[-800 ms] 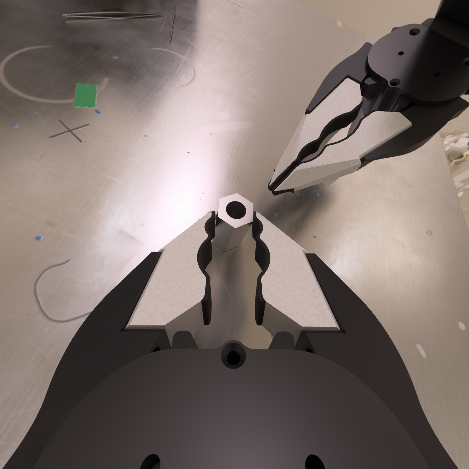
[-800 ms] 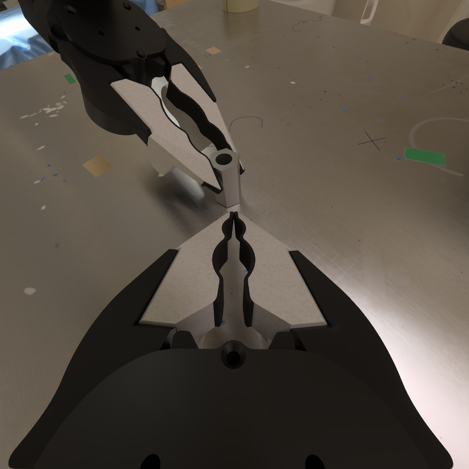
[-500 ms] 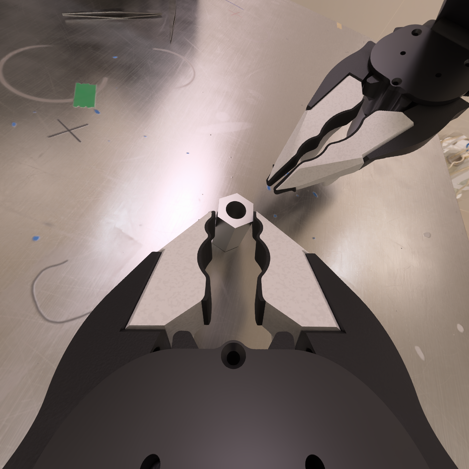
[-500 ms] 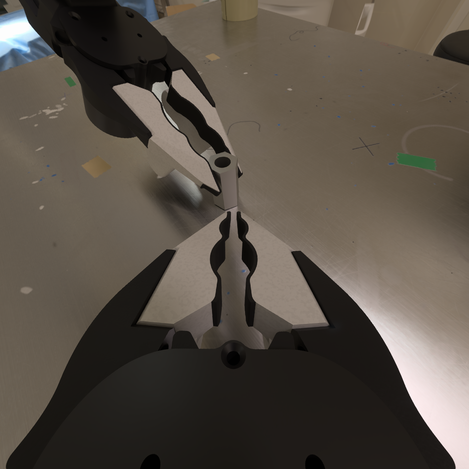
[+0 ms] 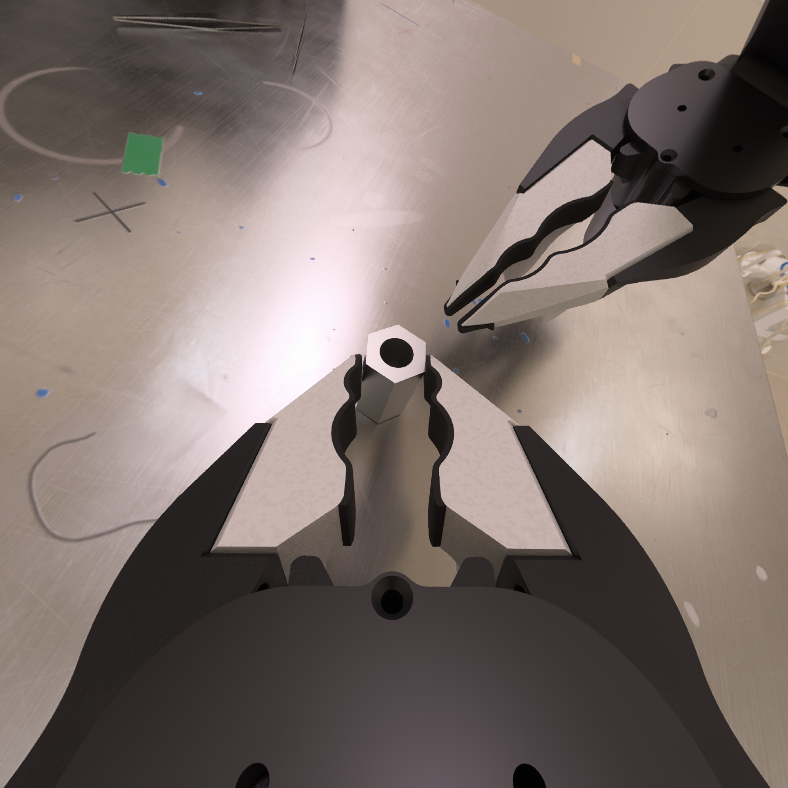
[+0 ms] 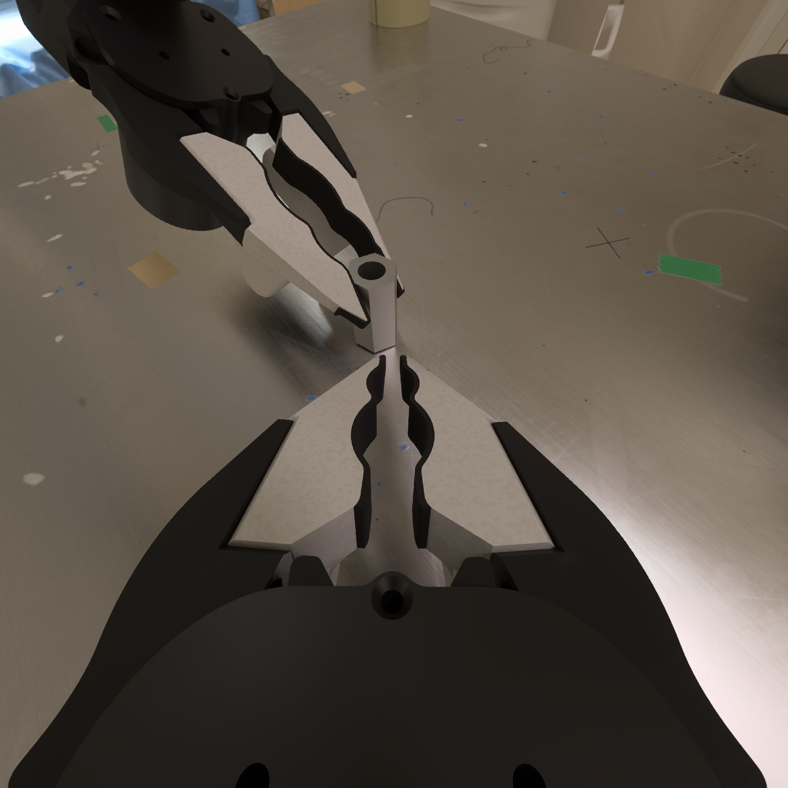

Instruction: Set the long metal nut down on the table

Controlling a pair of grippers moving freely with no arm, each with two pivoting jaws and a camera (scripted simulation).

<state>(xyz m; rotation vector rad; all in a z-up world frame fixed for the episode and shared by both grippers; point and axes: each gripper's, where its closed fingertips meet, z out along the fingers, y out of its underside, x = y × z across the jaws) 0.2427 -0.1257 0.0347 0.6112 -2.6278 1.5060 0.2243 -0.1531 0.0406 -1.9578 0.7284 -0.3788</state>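
The long metal nut (image 5: 394,371), a silver hexagonal sleeve with a round bore, stands upright between the fingertips of my left gripper (image 5: 392,358), which is shut on it near its top. In the right wrist view the nut (image 6: 379,311) has its lower end at or just above the table (image 6: 554,383); I cannot tell if it touches. My left gripper (image 6: 379,305) reaches in there from the upper left. My right gripper (image 6: 392,360) is empty, its jaws a narrow gap apart, with its tips just in front of the nut's base. It also shows in the left wrist view (image 5: 455,319), to the right of the nut.
The table is scratched metal (image 5: 213,298) with pen marks and paint specks. Green tape (image 5: 143,153) (image 6: 688,268) and tan tape squares (image 6: 153,269) lie flat on it. A beige roll (image 6: 398,13) stands at the far edge. The table's edge (image 5: 742,341) runs on the right.
My right gripper's jaws have parted from shut to a narrow gap, and it has drawn back slightly from the nut. My left gripper and the nut have not visibly moved.
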